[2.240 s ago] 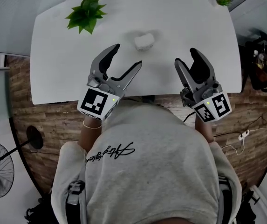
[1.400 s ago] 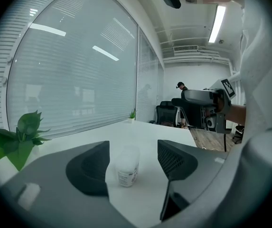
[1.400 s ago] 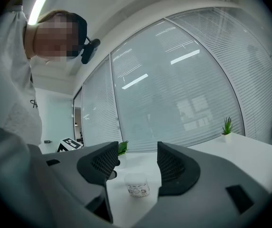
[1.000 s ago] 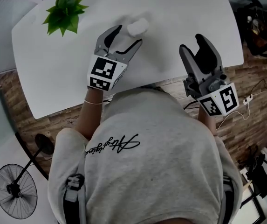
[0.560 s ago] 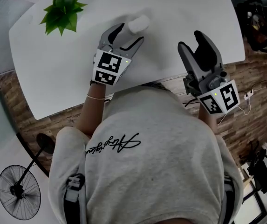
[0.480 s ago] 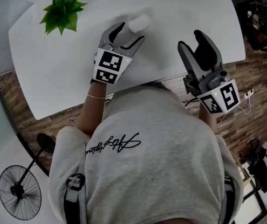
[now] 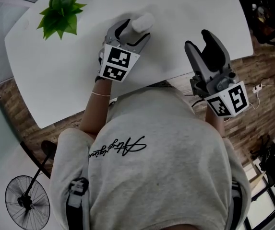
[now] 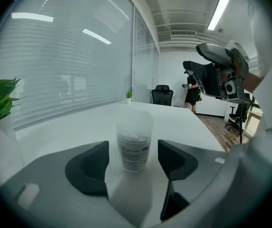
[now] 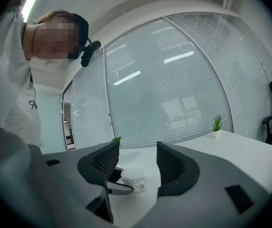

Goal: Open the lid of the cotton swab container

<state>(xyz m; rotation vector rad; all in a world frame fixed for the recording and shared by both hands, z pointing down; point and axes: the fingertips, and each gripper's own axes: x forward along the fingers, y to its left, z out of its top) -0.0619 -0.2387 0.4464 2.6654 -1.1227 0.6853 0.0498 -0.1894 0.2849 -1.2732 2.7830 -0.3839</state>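
Across the white table (image 7: 199, 23), with a potted plant (image 7: 60, 11) at its far left, the job comes down to one small tub near the middle. The cotton swab container (image 7: 142, 22) stands upright on the tabletop, its long axis vertical, and its frosted lid looks to be still on.

Your left gripper (image 7: 134, 32) is by far the nearer tool. In the left gripper view the container (image 8: 135, 144) sits straight ahead between that gripper's (image 8: 133, 159) spread jaws. A sliver of table shows on either side, so the pads flank the labelled body without pressing it. Nothing is grasped yet.

Your right gripper (image 7: 200, 44) hangs well apart, out past the table's near edge to the container's right. Its jaws stand wide with nothing between them. From the right gripper view the tub (image 9: 134, 179) appears small and distant down the line of that gripper's (image 9: 138, 163) jaws, with one left jaw beside it.

As a judgement, the left jaws need only close on the lower body to steady it. The right gripper must travel forward and leftward to reach the lid from above.
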